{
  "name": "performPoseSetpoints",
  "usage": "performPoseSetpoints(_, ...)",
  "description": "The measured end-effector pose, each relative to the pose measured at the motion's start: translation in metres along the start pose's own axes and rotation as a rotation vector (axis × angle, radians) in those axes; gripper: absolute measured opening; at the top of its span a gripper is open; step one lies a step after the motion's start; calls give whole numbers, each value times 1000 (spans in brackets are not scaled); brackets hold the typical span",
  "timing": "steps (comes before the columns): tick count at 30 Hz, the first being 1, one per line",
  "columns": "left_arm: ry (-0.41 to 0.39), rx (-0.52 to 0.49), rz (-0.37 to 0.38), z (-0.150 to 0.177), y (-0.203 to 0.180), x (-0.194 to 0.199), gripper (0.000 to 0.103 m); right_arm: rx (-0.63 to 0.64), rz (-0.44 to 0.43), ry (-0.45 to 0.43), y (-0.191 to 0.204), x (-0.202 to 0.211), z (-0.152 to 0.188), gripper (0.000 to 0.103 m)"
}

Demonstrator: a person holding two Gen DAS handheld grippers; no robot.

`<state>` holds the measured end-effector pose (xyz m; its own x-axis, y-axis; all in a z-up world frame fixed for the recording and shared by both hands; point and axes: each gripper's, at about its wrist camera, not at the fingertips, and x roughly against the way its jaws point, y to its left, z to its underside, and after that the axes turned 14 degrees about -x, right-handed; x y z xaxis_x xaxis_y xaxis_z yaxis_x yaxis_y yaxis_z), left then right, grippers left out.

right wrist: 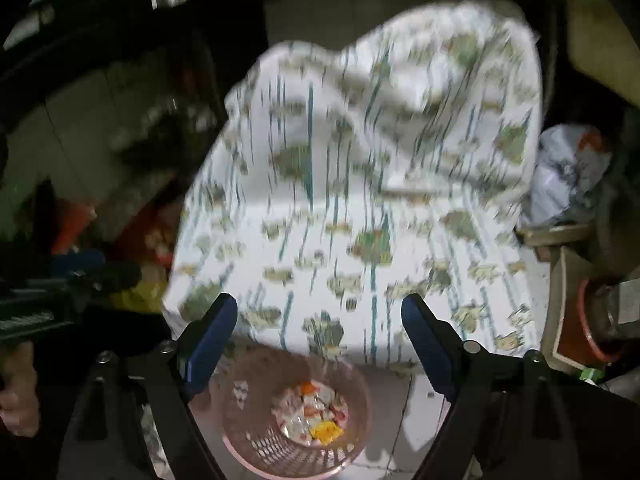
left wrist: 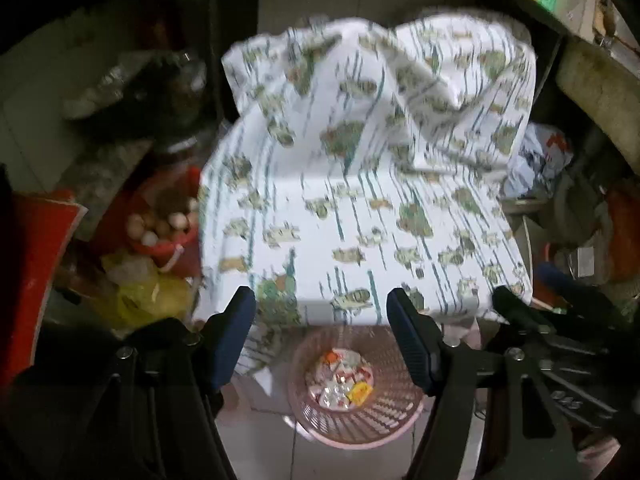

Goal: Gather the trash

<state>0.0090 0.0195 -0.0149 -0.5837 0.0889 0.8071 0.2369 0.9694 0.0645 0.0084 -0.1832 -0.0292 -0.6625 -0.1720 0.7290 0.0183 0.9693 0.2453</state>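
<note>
A pink mesh waste basket (left wrist: 360, 424) stands on the floor in front of a table, with several wrappers and bits of trash (left wrist: 340, 380) in its bottom. It also shows in the right wrist view (right wrist: 296, 456), with its trash (right wrist: 312, 412). My left gripper (left wrist: 320, 332) is open and empty, above the basket's near side. My right gripper (right wrist: 320, 336) is open and empty, also above the basket. The right gripper shows at the right edge of the left wrist view (left wrist: 560, 320). Both views are blurred.
A table covered with a white patterned cloth (left wrist: 360, 200) fills the middle, bunched up at the back. Left of it stand a red bucket of eggs (left wrist: 164, 228), a yellow bag (left wrist: 152, 292) and jars. Bags and clutter (left wrist: 540, 152) lie at the right.
</note>
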Motion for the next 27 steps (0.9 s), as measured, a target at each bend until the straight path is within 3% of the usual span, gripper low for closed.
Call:
performPoseSetpoints(3, -60, -26, -48, 3, -4, 16, 78, -35, 6, -56, -1, 23, -3, 91)
performPoseSetpoints(5, -107, -26, -41, 4, -7, 24, 85, -46, 27, -78, -1, 32, -2, 91)
performPoseSetpoints(8, -152, -42, -62, 4, -10, 34, 91, -33, 97, -165, -2, 50, 3, 92)
performPoseSetpoints(9, -166, -53, -74, 4, -12, 36, 93, -20, 109, -190, 1, 55, 5, 93)
performPoseSetpoints(10, -176, -60, -84, 4, -14, 38, 93, -7, 111, -206, 2, 60, 6, 102)
performPoseSetpoints(13, -200, -69, -88, 4, -15, 42, 93, 31, 98, -242, 8, 75, 12, 103)
performPoseSetpoints(16, -224, -61, -89, 4, -14, 43, 94, 62, 97, -267, 13, 83, 20, 103)
performPoseSetpoints(18, -249, -56, -83, 5, -13, 43, 102, 84, 110, -282, 18, 84, 22, 103)
performPoseSetpoints(23, -259, -27, -64, 7, -10, 39, 102, 118, 129, -299, 24, 82, 23, 103)
performPoseSetpoints(27, -275, -35, -104, 7, -11, 40, 102, 85, 115, -277, 19, 79, 20, 103)
